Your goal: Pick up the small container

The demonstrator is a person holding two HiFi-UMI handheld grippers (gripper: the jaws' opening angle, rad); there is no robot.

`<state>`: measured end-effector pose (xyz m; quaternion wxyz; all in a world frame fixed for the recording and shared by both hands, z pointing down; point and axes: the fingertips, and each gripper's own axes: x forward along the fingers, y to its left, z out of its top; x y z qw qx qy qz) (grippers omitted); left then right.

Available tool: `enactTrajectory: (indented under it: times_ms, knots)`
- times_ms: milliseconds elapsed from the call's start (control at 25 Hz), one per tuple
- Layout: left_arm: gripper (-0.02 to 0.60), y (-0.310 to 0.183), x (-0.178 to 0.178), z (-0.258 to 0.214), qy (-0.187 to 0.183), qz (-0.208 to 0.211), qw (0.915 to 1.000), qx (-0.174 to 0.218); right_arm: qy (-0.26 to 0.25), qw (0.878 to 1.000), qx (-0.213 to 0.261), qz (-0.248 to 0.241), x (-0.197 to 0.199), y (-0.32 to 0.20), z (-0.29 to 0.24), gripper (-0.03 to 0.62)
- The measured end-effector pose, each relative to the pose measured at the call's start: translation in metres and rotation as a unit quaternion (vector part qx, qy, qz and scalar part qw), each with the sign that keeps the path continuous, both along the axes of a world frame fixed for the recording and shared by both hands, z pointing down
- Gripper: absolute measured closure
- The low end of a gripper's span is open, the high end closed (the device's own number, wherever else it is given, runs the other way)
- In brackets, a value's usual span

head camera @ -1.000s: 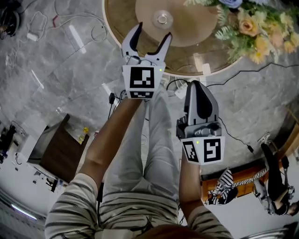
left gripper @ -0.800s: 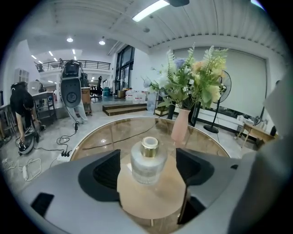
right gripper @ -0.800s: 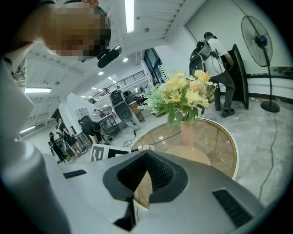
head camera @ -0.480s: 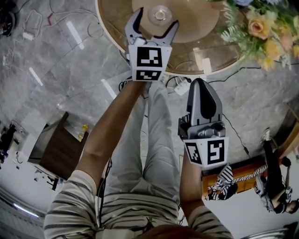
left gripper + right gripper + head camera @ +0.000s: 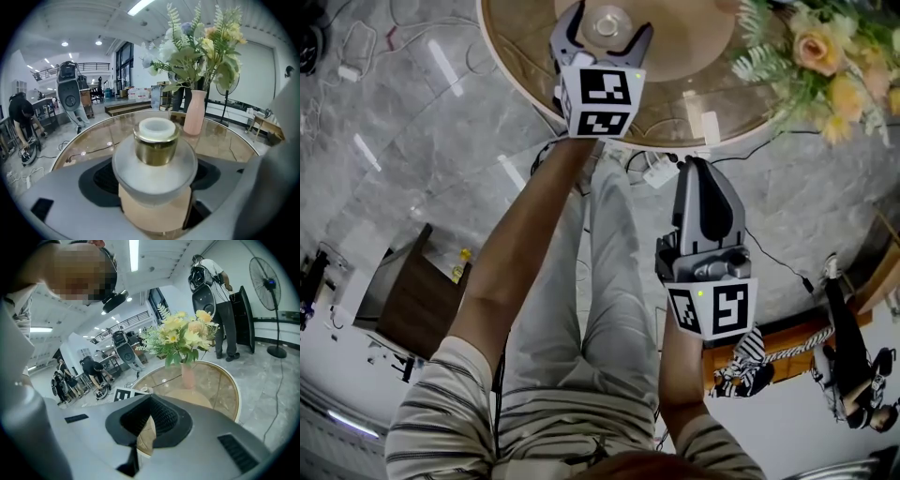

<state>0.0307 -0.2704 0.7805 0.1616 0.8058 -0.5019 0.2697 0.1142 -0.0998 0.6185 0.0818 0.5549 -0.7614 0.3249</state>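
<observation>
The small container (image 5: pixel 606 22) is a frosted white jar with a gold collar and a white cap. It stands on a beige round mat (image 5: pixel 698 37) on the round table (image 5: pixel 675 108). My left gripper (image 5: pixel 609 22) reaches over the table edge with its jaws spread wide on either side of the jar. In the left gripper view the container (image 5: pixel 155 154) fills the middle, between the two pads, with a gap showing on each side. My right gripper (image 5: pixel 701 171) hangs back over the floor, near the person's legs, shut and empty.
A pink vase (image 5: pixel 194 112) of flowers (image 5: pixel 811 56) stands on the far right of the table. Cables and a power strip (image 5: pixel 661 171) lie on the marble floor below the table edge. People and equipment stand farther off in the hall.
The left gripper has moved forward over the table and its jaws have spread, so the jar now sits between them. The right gripper has hardly moved.
</observation>
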Motion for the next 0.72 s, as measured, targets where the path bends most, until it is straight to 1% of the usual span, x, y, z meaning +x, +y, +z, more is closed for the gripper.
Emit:
enactTrajectory:
  times_ms: [160,200,280,320,480,640,720]
  knots:
    - [0.209,-0.001,0.001,0.007,-0.018,-0.002,0.9998,0.001,0.008,1.000,-0.007,0.005,0.010,0.003,0.005,0.585]
    - [0.216,-0.001,0.001,0.008,-0.025,0.000,0.9997,0.002,0.010,1.000,-0.008,0.006,0.012,0.003,0.006,0.585]
    - [0.252,-0.001,0.000,0.009,-0.035,0.005,0.9994,0.001,0.017,1.000,-0.005,0.000,0.012,0.003,0.005,0.585]
    - [0.248,-0.001,0.000,0.010,-0.037,0.007,0.9993,0.000,0.020,1.000,-0.002,-0.007,0.010,0.004,0.004,0.585]
    - [0.252,0.001,0.000,0.011,-0.029,0.015,0.9994,-0.009,0.024,1.000,0.004,-0.015,0.007,0.005,-0.001,0.585]
    - [0.252,0.002,0.000,0.005,-0.003,0.009,0.9994,-0.034,0.027,0.999,0.007,-0.019,0.003,0.008,-0.008,0.585]
    - [0.252,0.002,0.000,-0.003,0.002,0.010,0.9994,-0.033,0.029,0.999,0.011,-0.024,-0.001,0.010,-0.014,0.585]
